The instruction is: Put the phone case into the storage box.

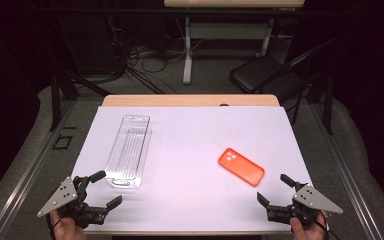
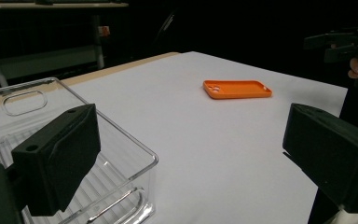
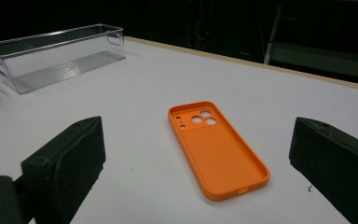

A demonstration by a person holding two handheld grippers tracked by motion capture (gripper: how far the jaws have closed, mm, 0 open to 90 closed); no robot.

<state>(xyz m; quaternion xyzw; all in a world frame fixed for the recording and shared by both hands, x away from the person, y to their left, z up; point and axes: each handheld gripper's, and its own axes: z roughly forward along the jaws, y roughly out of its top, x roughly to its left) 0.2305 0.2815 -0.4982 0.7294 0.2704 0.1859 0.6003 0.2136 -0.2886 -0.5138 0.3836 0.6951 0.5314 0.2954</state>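
An orange phone case (image 1: 241,166) lies flat on the white table, right of centre, hollow side up with its camera holes toward the far left. A long clear plastic bin (image 1: 128,150) stands empty on the left half. My left gripper (image 1: 101,189) hovers at the front left corner, open, its jaws just short of the bin's near end (image 2: 121,186). My right gripper (image 1: 275,189) is open at the front right, a short way from the phone case (image 3: 216,149), which lies ahead between its wide jaws. Nothing is held by either.
The white table sheet (image 1: 190,145) ends at a wooden far edge (image 1: 190,100). Behind stand a black folding chair (image 1: 265,75) and another table's legs with cables on the floor. Metal rails run along both sides.
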